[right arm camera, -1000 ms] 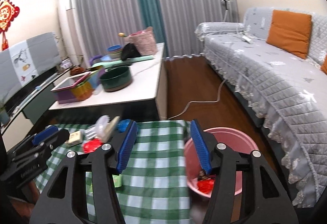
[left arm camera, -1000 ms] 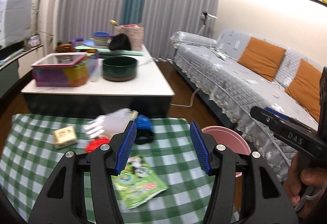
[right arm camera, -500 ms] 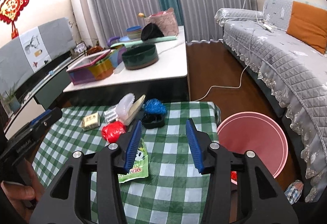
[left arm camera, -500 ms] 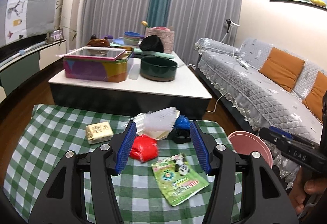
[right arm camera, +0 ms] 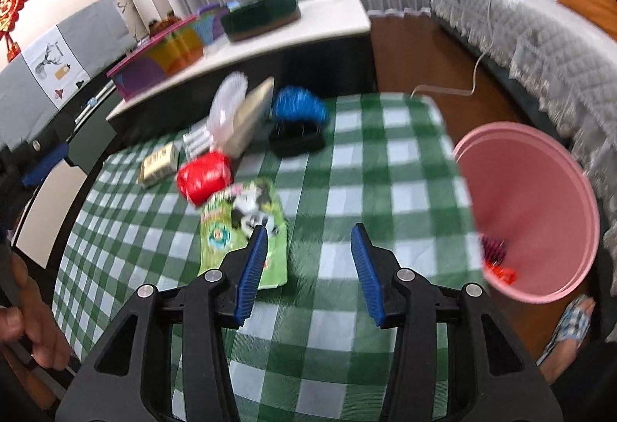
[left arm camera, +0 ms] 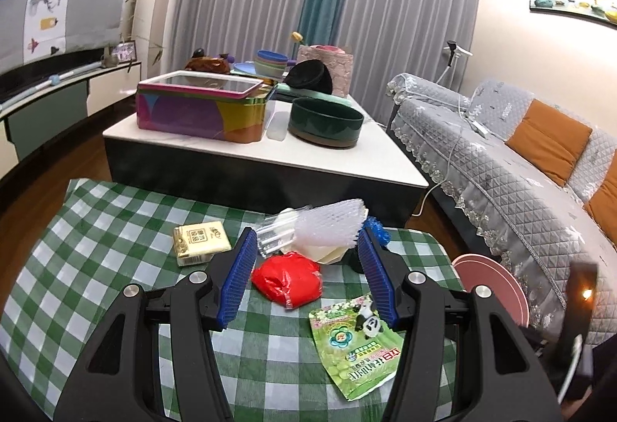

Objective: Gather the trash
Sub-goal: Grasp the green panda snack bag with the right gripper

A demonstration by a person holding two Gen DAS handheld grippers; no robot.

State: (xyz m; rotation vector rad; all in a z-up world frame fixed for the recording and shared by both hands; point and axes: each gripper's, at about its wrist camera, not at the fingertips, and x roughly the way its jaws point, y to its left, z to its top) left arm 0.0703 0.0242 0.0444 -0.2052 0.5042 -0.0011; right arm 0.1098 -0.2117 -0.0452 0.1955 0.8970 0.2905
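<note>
Left gripper (left arm camera: 306, 275) is hovering part-open and empty, framing the crumpled red plastic wrapper (left arm camera: 287, 280) on the green-and-white checked tablecloth (left arm camera: 96, 260), probably lining up a pick; right gripper (right arm camera: 308, 262) is also part-open, holding nothing, angling down just beside the flat green snack packet (right arm camera: 241, 225), likely its target. Round pink plastic bin (right arm camera: 528, 206) is sitting off the cloth's right edge, reachable for drops, with something red inside. Right view is smearing badly, so the white, blue and black pile beyond is hard to identify, and the bin's contents are partly cut off.
</note>
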